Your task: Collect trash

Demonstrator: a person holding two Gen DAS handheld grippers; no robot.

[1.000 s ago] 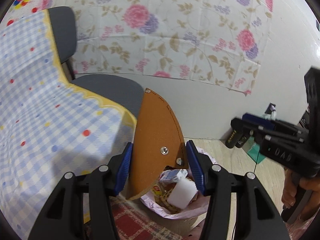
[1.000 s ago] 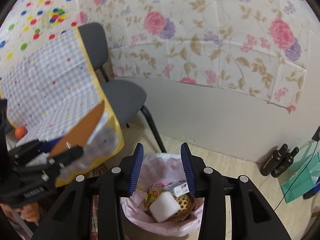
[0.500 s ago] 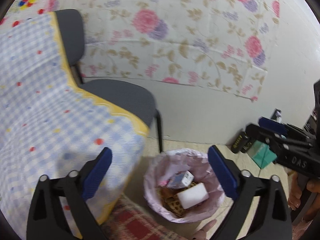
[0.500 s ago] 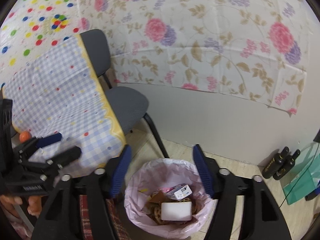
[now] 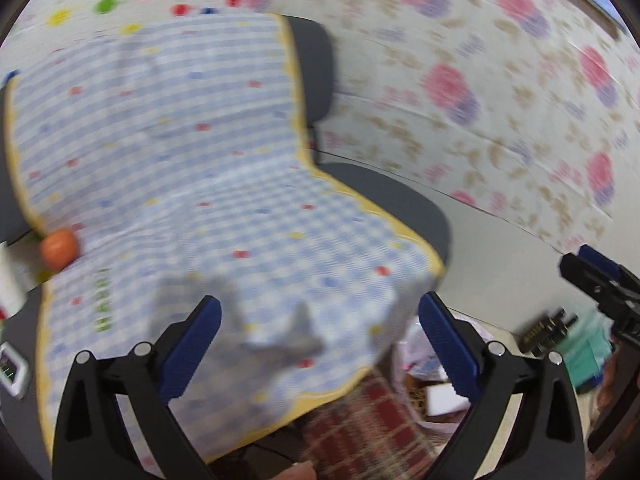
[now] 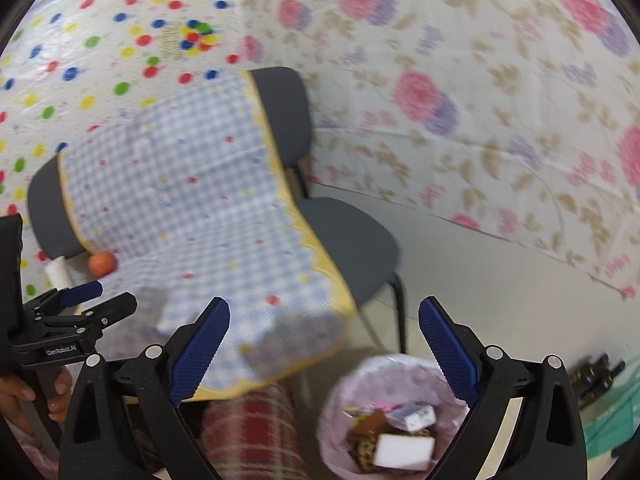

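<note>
The left gripper (image 5: 320,340) is standing wide open and empty over the blue-checked tabletop (image 5: 180,160). The right gripper (image 6: 324,344) is opening, nothing between its jaws. The pink-lined trash bin (image 6: 344,392) is sitting on the floor beside the tabletop, holding a white foam block (image 6: 404,450) and wrappers.

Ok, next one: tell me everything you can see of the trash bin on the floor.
The trash bin stands upright on the floor beside the table's hanging checked cloth, near the grey chair. It is round, open-topped and lined with a thin pale pink plastic bag. Inside lie a white foam-like block, a small printed carton and brown and yellow scraps. Neither gripper touches it. The left wrist view shows it partly hidden and blurred.
</note>
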